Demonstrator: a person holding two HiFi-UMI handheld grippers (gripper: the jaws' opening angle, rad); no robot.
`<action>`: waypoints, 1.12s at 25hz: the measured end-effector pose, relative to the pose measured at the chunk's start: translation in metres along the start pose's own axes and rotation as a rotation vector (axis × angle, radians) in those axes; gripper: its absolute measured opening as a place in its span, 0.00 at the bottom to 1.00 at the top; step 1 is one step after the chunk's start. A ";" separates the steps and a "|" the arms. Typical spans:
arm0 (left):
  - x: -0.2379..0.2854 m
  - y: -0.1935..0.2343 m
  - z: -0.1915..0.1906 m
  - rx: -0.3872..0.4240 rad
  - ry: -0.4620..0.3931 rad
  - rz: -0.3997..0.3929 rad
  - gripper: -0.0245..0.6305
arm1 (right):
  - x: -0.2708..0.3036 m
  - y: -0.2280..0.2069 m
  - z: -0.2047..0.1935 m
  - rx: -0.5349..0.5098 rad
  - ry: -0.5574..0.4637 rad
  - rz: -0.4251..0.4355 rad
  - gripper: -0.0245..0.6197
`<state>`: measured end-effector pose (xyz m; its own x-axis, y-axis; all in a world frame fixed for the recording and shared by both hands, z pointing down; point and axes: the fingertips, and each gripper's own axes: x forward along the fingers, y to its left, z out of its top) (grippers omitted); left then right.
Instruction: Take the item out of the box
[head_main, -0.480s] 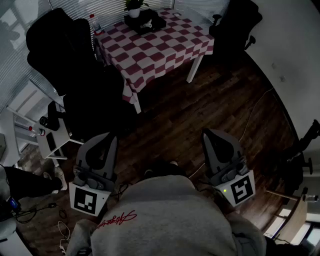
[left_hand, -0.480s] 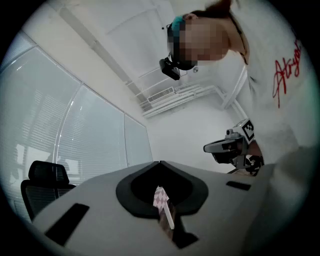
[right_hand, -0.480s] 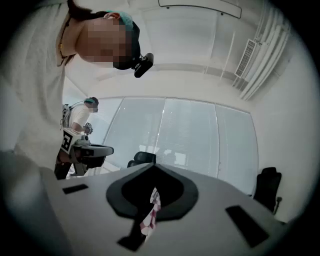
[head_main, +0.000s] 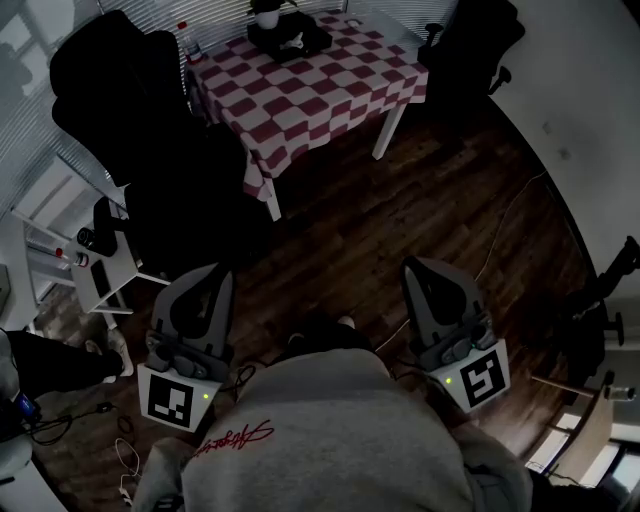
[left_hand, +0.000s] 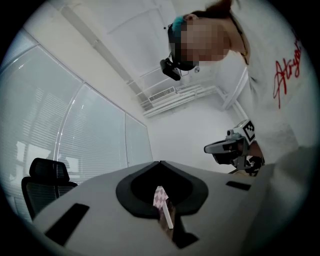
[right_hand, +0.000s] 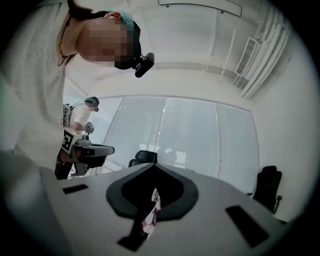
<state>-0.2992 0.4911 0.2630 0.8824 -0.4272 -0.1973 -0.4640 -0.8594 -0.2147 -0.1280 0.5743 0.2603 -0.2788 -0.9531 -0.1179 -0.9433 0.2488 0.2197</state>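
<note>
Okay, you're nowhere near it yet. Both grippers sit low by your torso, aimed forward over the wood floor (head_main: 420, 190). The left gripper (head_main: 214, 274) has its jaws pressed together with nothing held, and the right gripper (head_main: 422, 266) is the same, closed and empty.

The box looks to be the dark low thing (head_main: 300, 36) at the far end of the checkered table (head_main: 330, 95), just beside a small potted plant (head_main: 268, 12). A pale patch (head_main: 293, 42) shows on it, probably the item, but it's too small to name.

The box lies ahead and a bit left of your midline, well apart from both grippers, with floor between. The left gripper is slightly nearer by line. A black chair (head_main: 110, 95) stands on that side beside the table, though, so coming in along the table's open right edge looks cleaner. I can't tell the box's long axis from here. You'd need to walk up first and open the jaws only once you're over the box.
</note>
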 end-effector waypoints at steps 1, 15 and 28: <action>-0.001 0.000 0.000 0.000 0.000 -0.002 0.06 | 0.000 0.001 0.000 -0.001 0.000 -0.002 0.05; -0.009 0.003 0.004 -0.002 -0.013 -0.031 0.07 | -0.004 0.021 0.003 0.026 0.010 -0.019 0.05; -0.013 0.020 -0.007 0.033 0.019 0.007 0.06 | 0.021 0.021 -0.002 0.045 -0.015 0.012 0.05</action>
<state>-0.3199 0.4773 0.2680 0.8805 -0.4384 -0.1805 -0.4719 -0.8469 -0.2451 -0.1536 0.5588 0.2644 -0.2927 -0.9473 -0.1302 -0.9469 0.2682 0.1774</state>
